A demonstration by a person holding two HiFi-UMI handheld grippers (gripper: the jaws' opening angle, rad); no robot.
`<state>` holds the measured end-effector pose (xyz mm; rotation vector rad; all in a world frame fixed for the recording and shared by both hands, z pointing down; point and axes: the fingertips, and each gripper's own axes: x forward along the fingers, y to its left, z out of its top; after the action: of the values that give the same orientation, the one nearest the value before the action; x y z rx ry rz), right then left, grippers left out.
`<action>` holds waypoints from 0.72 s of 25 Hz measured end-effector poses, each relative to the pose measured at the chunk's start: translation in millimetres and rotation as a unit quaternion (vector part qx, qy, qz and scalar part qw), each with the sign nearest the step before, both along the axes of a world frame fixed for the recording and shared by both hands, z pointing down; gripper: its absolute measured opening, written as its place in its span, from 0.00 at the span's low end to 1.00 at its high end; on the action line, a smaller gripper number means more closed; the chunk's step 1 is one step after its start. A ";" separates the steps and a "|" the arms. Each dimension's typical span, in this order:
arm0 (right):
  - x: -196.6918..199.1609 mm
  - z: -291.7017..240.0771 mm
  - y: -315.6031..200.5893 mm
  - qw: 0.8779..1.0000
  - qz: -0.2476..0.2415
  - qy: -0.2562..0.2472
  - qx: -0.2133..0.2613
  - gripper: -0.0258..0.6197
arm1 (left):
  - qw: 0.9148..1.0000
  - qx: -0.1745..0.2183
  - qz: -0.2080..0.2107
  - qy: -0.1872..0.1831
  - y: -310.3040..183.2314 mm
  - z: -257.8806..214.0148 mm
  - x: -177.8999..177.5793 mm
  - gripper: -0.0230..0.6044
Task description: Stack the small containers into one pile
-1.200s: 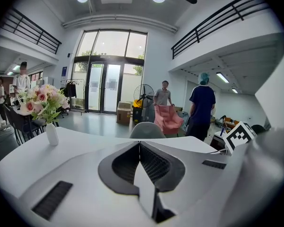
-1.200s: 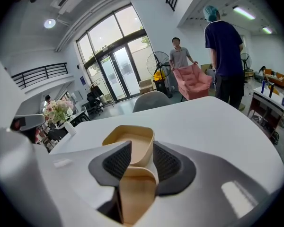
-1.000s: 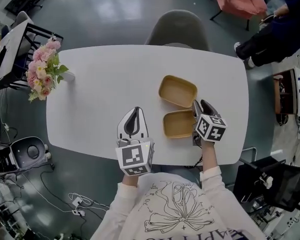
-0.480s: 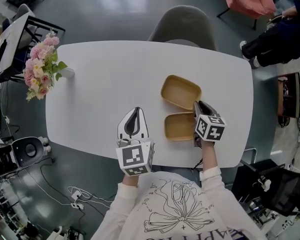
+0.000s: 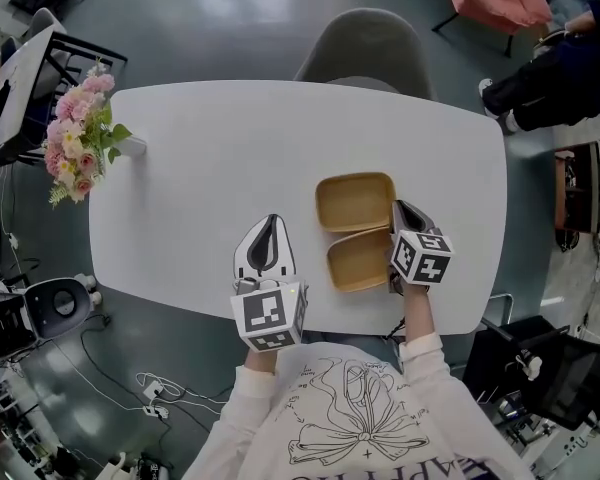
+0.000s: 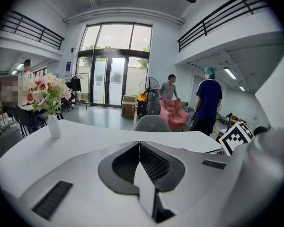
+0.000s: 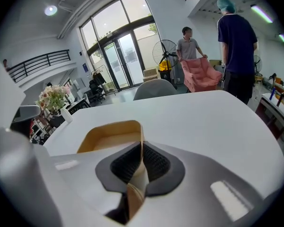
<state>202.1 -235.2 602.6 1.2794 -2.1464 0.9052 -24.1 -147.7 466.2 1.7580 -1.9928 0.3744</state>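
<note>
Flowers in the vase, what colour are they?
The flowers are pink and cream, with green leaves; clearest in the head view.

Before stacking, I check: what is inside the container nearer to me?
The near container looks empty: only its tan floor shows. The right gripper, whose jaws have just been closing on its rim, covers its right edge.

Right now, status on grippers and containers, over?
Right gripper just closed on rim of near container. Left gripper shut, empty. Far container adjacent, not stacked. Nothing in the way.
</note>
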 end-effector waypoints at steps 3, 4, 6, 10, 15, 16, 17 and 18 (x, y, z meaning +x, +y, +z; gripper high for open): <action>-0.1 -9.4 -2.8 1.000 0.011 -0.016 0.016 0.08 | 1.000 0.001 -0.002 0.001 2.0 -1.1 -2.3 0.05; -0.3 -13.0 -3.4 0.999 0.015 -0.022 0.022 0.08 | 1.000 0.002 -0.002 0.001 2.9 -1.5 -3.4 0.05; -0.7 -20.1 -3.3 0.999 0.022 -0.035 0.030 0.08 | 1.000 0.003 -0.003 0.001 4.7 -2.5 -5.6 0.05; -1.5 -34.1 -0.7 0.997 0.032 -0.062 0.041 0.08 | 1.000 0.008 -0.002 0.003 8.5 -5.4 -8.6 0.05; 1.2 -59.5 5.5 0.993 0.047 -0.091 0.066 0.08 | 1.000 0.017 0.004 0.003 15.1 -11.3 -10.2 0.05; 1.2 -65.0 7.3 0.991 0.048 -0.097 0.072 0.08 | 1.000 0.020 0.006 0.004 16.7 -13.0 -10.2 0.05; 1.1 -70.4 9.7 0.991 0.049 -0.103 0.076 0.08 | 1.000 0.022 0.008 0.005 18.5 -14.9 -9.9 0.05; 1.0 -75.4 12.6 0.990 0.049 -0.107 0.081 0.08 | 1.000 0.025 0.010 0.006 20.3 -16.8 -9.4 0.05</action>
<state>203.0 -222.6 527.1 1.4328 -2.3829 0.9643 -33.5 -127.4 449.4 1.8073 -1.9932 0.3232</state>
